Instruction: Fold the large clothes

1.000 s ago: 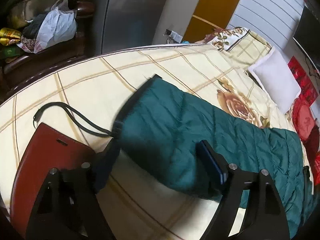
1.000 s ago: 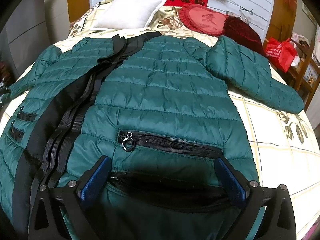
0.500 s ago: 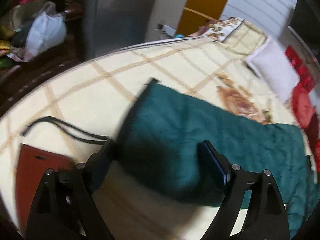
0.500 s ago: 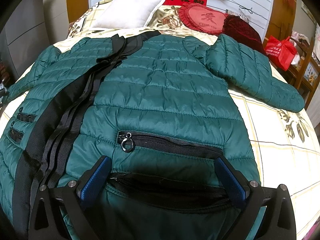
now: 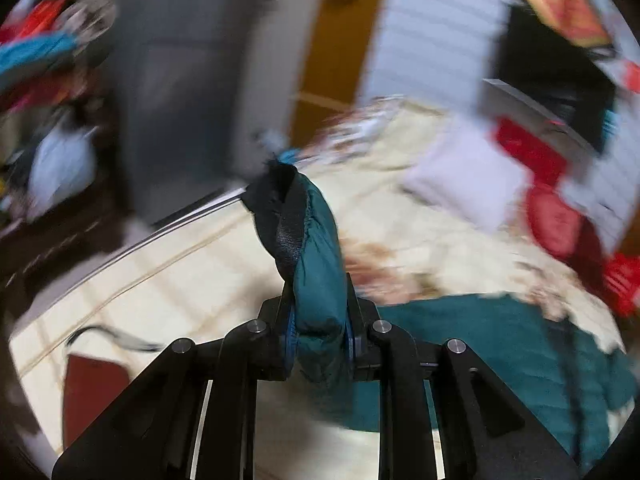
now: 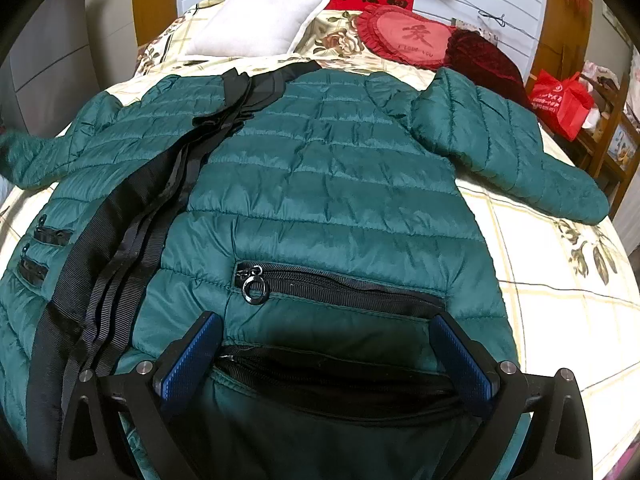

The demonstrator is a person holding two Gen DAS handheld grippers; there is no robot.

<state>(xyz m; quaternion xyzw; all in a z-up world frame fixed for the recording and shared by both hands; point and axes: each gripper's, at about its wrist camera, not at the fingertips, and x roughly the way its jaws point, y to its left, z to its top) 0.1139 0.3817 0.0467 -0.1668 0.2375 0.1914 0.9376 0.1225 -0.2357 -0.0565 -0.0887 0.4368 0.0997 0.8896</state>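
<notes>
- Cream checked bedspread [image 6: 560, 288] carries your green puffer jacket [image 6: 332, 184].
- Your left gripper [image 5: 318, 336] has just clamped its sleeve cuff [image 5: 308, 240].
- Your right gripper [image 6: 324, 356] hovers agape over the hem.

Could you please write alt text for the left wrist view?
The left gripper is shut on the cuff end of a green jacket sleeve, whose black-trimmed end stands up above the jaws; its jaws have just been closing. Behind it, heavily blurred, lie a cream checked bed and a white pillow.
</notes>
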